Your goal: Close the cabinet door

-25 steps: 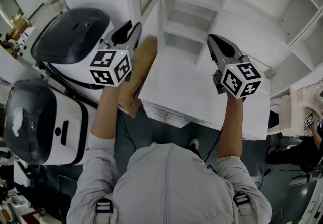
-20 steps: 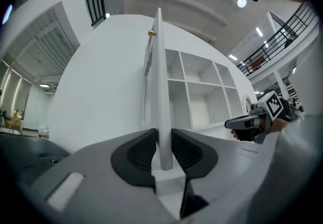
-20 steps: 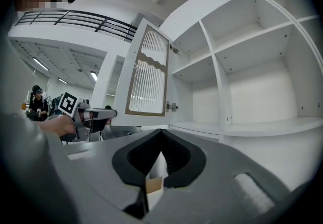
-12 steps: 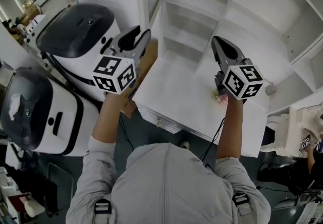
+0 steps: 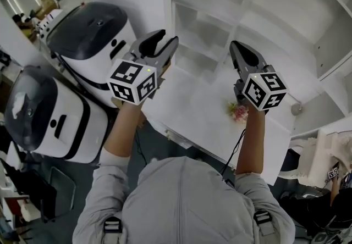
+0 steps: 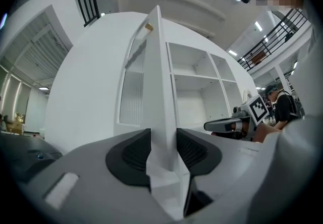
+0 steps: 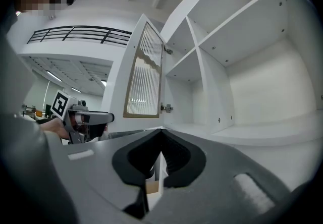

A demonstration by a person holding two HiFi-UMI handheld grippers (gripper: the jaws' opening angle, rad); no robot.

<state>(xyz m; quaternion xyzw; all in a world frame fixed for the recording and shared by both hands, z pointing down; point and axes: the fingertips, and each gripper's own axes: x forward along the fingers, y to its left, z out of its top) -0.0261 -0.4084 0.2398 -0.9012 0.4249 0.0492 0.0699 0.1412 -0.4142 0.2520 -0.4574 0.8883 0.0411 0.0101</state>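
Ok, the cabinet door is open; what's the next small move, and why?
Probably close the left tongs on the cabinet door: its free edge sits between the opening jaws, not pinched, and the door stands wide of the shelves, so gripping lets you swing it shut.

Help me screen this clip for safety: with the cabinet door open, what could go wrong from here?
1. The left gripper's jaws are opening around the edge of the white cabinet door with the ribbed glass panel. Once released, the door may stay ajar or swing freely instead of closing.
2. The right gripper hangs before the open white shelves, possibly in the door's path, so a closing door could strike it.
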